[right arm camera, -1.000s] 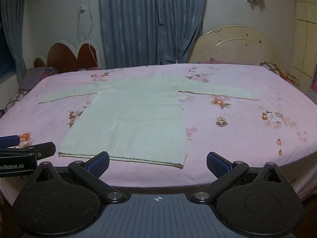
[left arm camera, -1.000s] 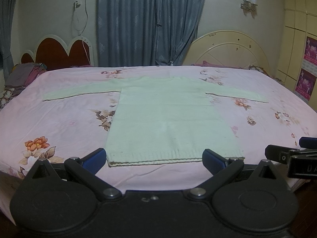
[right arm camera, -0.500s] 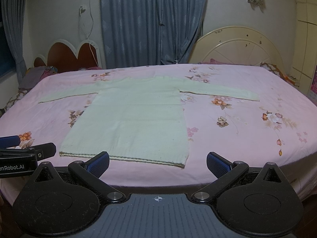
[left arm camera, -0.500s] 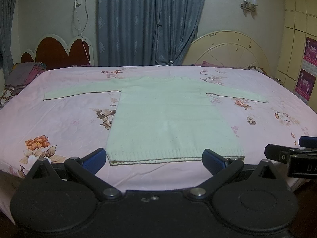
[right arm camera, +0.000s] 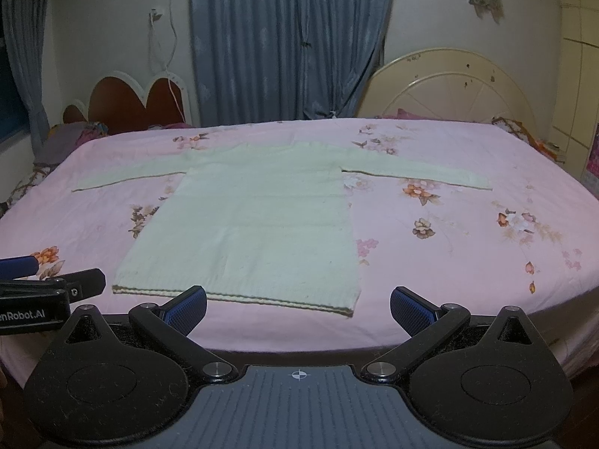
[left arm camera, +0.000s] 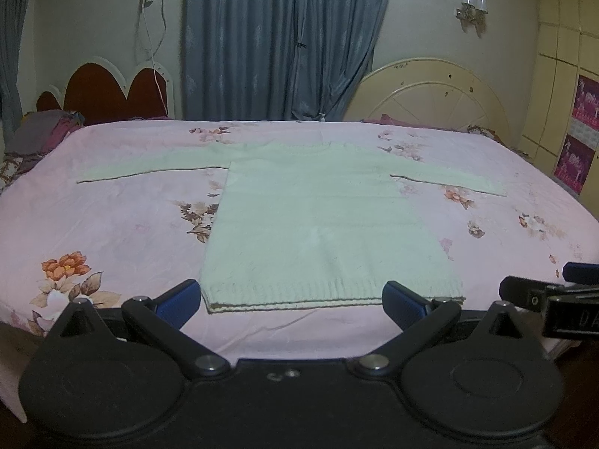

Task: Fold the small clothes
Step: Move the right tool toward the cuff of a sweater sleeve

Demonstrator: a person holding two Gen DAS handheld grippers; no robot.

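Observation:
A pale green knitted sweater (left arm camera: 318, 224) lies flat on the pink floral bed sheet (left arm camera: 112, 232), both sleeves spread out sideways, its ribbed hem nearest me. It also shows in the right wrist view (right arm camera: 254, 232). My left gripper (left arm camera: 292, 301) is open and empty, just short of the hem, its blue pads about as wide apart as the hem. My right gripper (right arm camera: 297, 307) is open and empty, in front of the hem's right corner. Each gripper appears at the edge of the other's view.
The bed's near edge runs just under both grippers. A red heart-shaped headboard (left arm camera: 108, 93) and piled clothes (left arm camera: 41, 134) stand at the far left. A cream round headboard (left arm camera: 430, 97) stands at the far right. Blue curtains (left arm camera: 284, 41) hang behind.
Both grippers have stayed nearly still, drifting only slightly relative to the hem. The sweater has not moved. Both stay open.

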